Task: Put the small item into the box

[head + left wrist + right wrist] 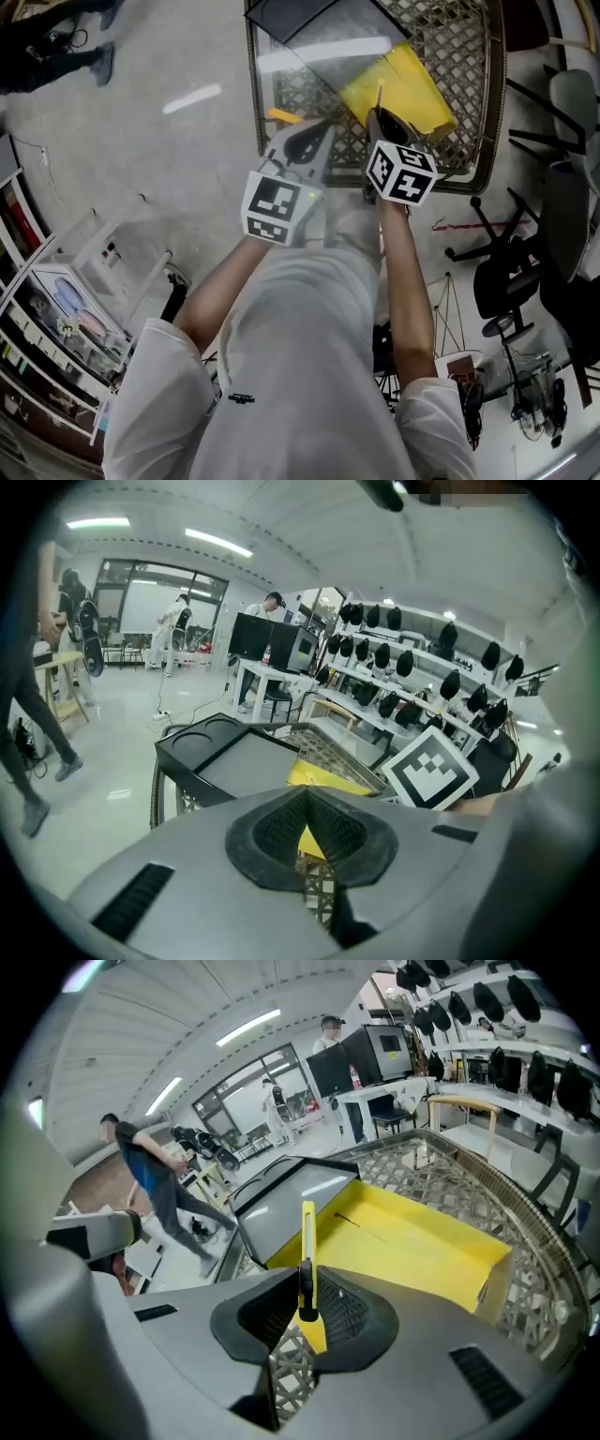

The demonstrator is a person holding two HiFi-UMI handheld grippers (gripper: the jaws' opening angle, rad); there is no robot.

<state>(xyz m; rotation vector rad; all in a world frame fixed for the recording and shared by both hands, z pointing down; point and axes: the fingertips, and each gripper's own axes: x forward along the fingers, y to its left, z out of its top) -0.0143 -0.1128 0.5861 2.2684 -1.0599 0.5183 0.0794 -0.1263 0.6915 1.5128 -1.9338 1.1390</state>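
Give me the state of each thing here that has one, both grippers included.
left gripper: jaws together, nothing between them.
right gripper: jaws shut on the yellow cutter.
yellow cutter: clamped, not yet in the box.
yellow box: open on top, resting on the lattice table.
black tray: lying flat beside the box.

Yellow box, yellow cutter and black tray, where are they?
yellow box (422, 1246): right gripper view, on its inside floor.
yellow cutter (306, 1232): right gripper view, on its upper handle.
black tray (239, 763): left gripper view, on its flat middle.
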